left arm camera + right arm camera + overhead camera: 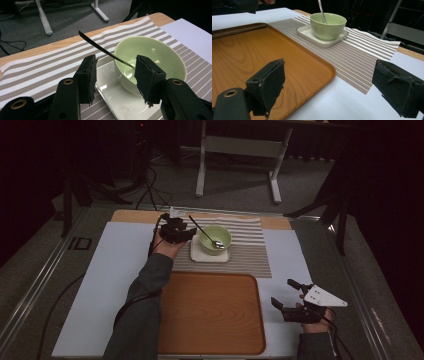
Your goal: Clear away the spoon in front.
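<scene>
From the high view: left gripper [176,231] up at the far side of the table, just beside the green bowl [215,239], which sits on a small white dish [210,255] on the striped mat [250,247]; a spoon [206,235] resting in the bowl, handle slanting back towards that gripper. Nearer, a bare wooden tray [210,312], nothing on it. Right gripper [295,300] parked well apart at the near right, jaws spread, nothing between them. Over to the left gripper view: jaws wide open and empty, framing the spoon handle [100,47] with the bowl [150,60] just behind; handle running between the pads but touching neither, as far as can be told. Bowl holding only the spoon, no food or liquid to make out; dish [117,100] bare apart from a faint smudge. Looks like the reach-in before a grasp, likely on the spoon, possibly the bowl rim; next would call for closing squarely on the thin handle without tipping the bowl. Right gripper view: jaws wide, empty, hovering past the tray's [262,57] corner, bowl [328,25] and dish [322,37] farther off on the mat [362,62], spoon upright-leaning inside.
</scene>
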Available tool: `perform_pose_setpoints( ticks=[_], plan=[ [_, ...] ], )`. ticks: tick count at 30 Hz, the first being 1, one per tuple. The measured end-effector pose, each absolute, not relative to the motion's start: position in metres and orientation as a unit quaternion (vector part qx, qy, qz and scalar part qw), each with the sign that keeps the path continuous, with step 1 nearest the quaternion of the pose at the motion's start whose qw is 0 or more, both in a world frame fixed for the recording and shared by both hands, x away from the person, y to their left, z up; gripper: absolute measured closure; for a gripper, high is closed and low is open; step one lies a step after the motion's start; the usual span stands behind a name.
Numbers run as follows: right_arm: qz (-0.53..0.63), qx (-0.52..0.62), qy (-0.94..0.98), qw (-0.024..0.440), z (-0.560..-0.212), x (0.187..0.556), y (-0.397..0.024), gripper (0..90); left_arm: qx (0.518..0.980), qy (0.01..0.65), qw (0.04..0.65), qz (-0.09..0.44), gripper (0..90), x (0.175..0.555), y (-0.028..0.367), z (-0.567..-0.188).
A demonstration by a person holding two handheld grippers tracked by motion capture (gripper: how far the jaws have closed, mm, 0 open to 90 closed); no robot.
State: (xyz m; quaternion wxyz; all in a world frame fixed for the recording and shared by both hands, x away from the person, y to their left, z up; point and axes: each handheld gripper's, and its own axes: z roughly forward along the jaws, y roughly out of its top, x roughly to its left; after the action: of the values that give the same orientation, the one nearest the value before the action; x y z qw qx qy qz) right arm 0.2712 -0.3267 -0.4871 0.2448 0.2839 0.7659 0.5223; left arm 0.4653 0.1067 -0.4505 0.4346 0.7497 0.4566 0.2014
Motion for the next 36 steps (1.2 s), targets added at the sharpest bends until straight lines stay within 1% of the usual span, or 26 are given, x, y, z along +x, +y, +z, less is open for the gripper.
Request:
perform_pose_setpoints(
  ticks=[25, 36],
  plan=[
    [0.527, 0.287, 0.762, 0.246, -0.487, 0.271, -0.331, 10.8, 0.746, 0.482, 0.425, 0.174, 52.9, 0.499, 0.090, -0.473],
    [0.528, 0.290, 0.759, 0.247, -0.487, 0.271, -0.332, 10.8, 0.739, 0.500, 0.418, 0.171, 54.6, 0.515, 0.080, -0.473]
  ],
)
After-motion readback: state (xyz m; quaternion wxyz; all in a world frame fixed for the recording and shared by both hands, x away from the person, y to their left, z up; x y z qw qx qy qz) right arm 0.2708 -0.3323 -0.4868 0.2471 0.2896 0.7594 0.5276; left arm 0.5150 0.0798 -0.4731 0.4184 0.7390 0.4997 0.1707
